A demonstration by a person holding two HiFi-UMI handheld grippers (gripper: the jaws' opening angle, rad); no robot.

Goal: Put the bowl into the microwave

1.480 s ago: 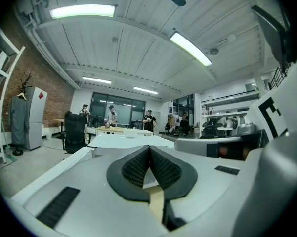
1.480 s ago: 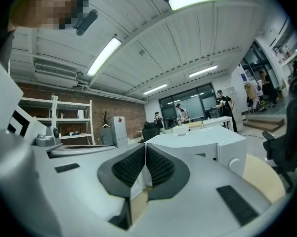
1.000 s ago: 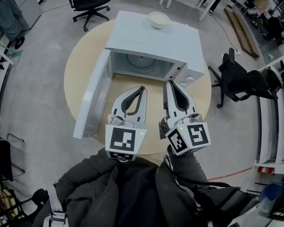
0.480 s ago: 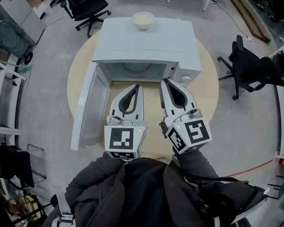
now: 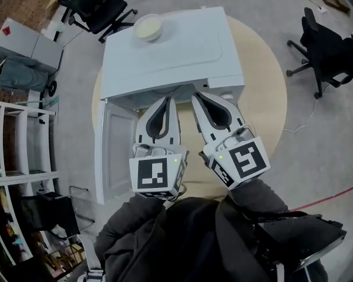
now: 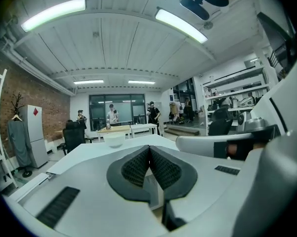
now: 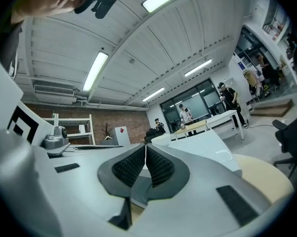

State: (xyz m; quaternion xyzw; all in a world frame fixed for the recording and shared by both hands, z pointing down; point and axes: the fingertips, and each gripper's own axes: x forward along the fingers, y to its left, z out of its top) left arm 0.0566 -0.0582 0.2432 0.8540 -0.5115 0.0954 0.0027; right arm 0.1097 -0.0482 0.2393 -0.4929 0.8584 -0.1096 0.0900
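A pale bowl [image 5: 147, 27] is sitting on the roof of a white microwave [image 5: 182, 51], near its far left corner, while a person is holding two tongs side by side at the appliance's front. The left tongs [image 5: 169, 101] and the right tongs [image 5: 197, 97] are both pressed together with nothing between them, their tips lying at the roof's front edge as the head view shows it. The bowl is lying beyond the tips and off to the left, well apart from both. The left tongs are standing the nearer of the pair. In the left gripper view the bowl [image 6: 114, 139] is showing above and slightly left of the closed tips [image 6: 149, 152], across the flat white roof.

The door [image 5: 114, 157] is hanging open to the left over the round wooden counter [image 5: 264, 93]. The cavity itself is lying under the roof's edge and mostly out of sight from above. The bowl is round, so no axis is favouring either side. The coming reach is likely calling for the left tongs to spread and travel forward and leftward over the roof to the rim.
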